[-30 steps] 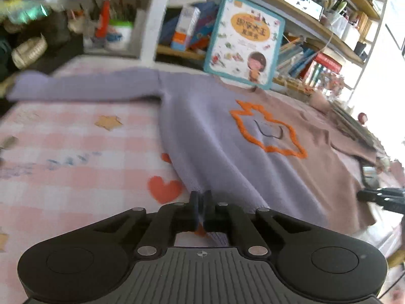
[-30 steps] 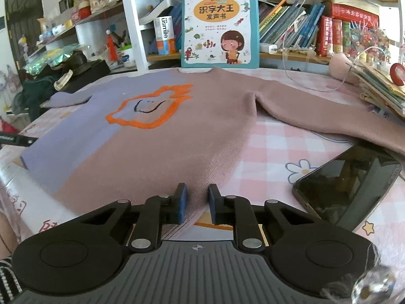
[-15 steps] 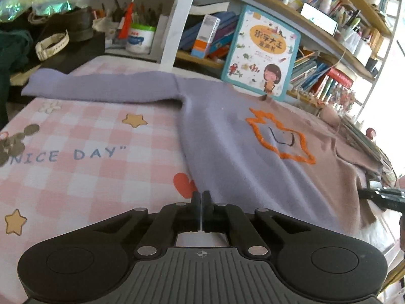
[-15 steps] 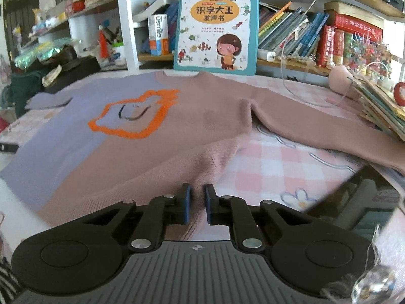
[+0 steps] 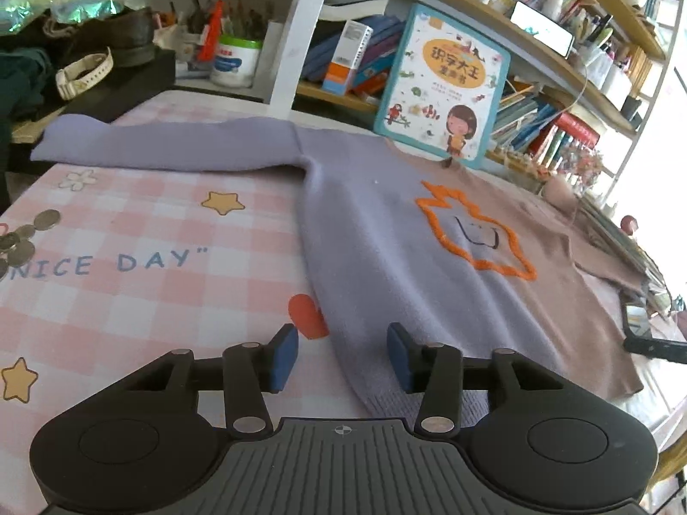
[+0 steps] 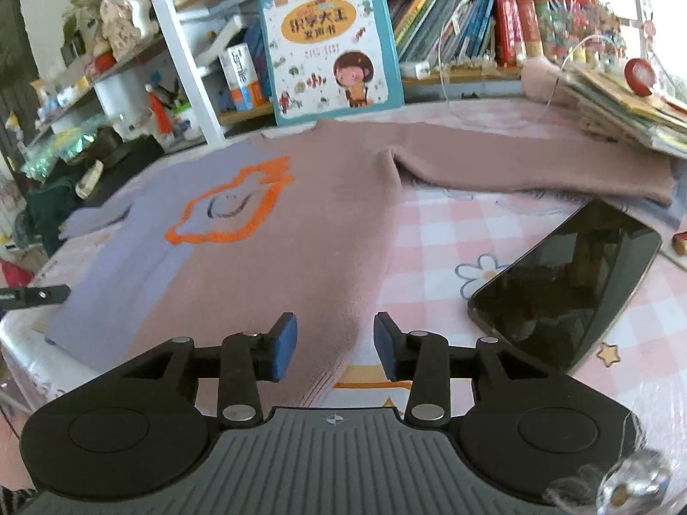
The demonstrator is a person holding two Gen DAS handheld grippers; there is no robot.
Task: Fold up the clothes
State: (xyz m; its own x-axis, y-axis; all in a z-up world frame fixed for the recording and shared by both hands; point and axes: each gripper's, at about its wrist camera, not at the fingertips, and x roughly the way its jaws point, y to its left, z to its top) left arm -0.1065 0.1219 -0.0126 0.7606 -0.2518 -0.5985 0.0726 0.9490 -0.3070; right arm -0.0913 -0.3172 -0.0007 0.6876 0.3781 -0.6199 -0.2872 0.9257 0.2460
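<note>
The biggest risk we see is the crowded table (image 5: pixel 129 231): if we swing a sleeve or the hem across it, the knit could drag the phone (image 6: pixel 566 283) that lies just beside the sweater's right edge, or catch the picture book (image 6: pixel 330 43) propped at the collar. A smaller risk is a shallow pinch; thick ribbing at the hem could slip out, or we could grab only the top layer and fold it crooked. The coins (image 5: pixel 21 240) near the left table edge are well apart from the body, though a swept left sleeve might reach them.

Our sweater (image 5: pixel 429 257) lies flat, front up, hem toward us and sleeves spread out to both sides. It is lilac on its left half and dusty pink on its right, with an orange outlined shape on the chest. Nothing is folded yet.

Our left gripper (image 5: pixel 341 358) has its jaws spread wide and empty over the lilac hem corner. Our right gripper (image 6: pixel 335 345) is likewise spread and empty over the pink hem corner.
</note>
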